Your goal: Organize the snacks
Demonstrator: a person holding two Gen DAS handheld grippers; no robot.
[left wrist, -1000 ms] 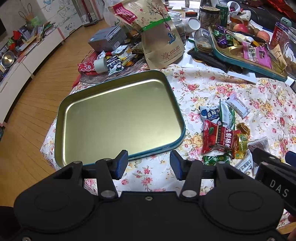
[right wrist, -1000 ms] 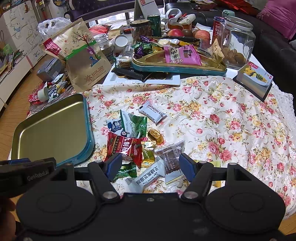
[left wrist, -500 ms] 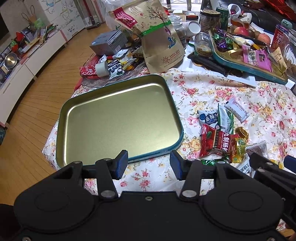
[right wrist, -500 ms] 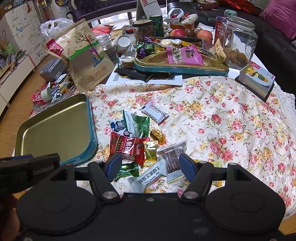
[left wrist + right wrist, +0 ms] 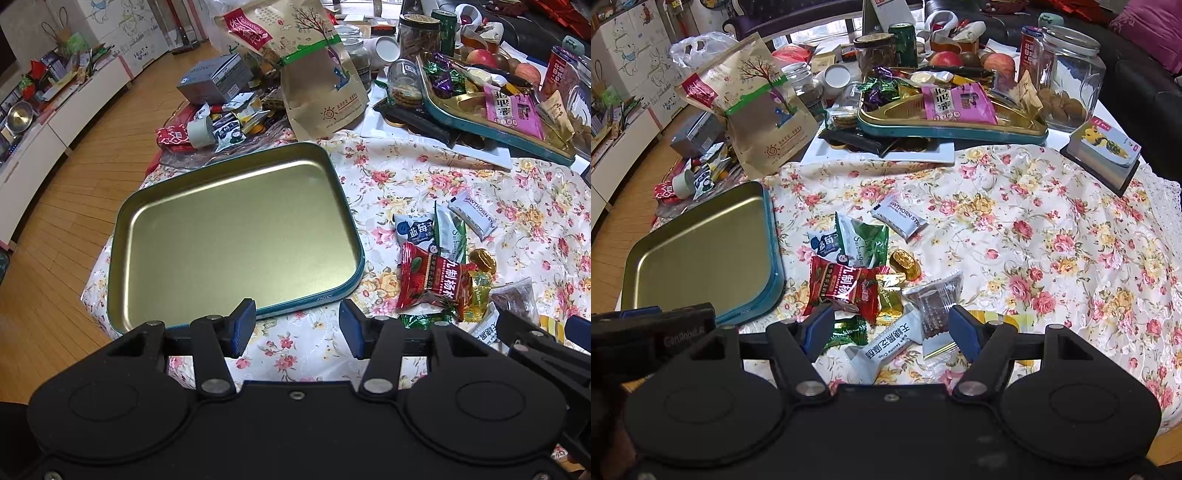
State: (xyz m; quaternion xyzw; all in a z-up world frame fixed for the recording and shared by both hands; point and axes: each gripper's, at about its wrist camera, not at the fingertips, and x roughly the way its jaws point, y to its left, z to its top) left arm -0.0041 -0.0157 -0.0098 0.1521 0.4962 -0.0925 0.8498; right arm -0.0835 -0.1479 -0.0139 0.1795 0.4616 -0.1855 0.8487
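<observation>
Nothing moved; bare gold tray [image 5: 236, 240] beside snacks [image 5: 864, 284]

— Surface?
— A table under a floral tablecloth [image 5: 1034, 229].
— Lying on it?
— An empty gold tin tray with a teal rim [image 5: 236, 240] at its left edge. Just right, a heap of wrapped snacks [image 5: 871, 280], including a white hawthorn strip packet [image 5: 899, 220]

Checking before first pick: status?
Left gripper and right gripper open, nothing held. Snack pile loose on the floral cloth. Gold tray bare, path unobstructed.
</observation>
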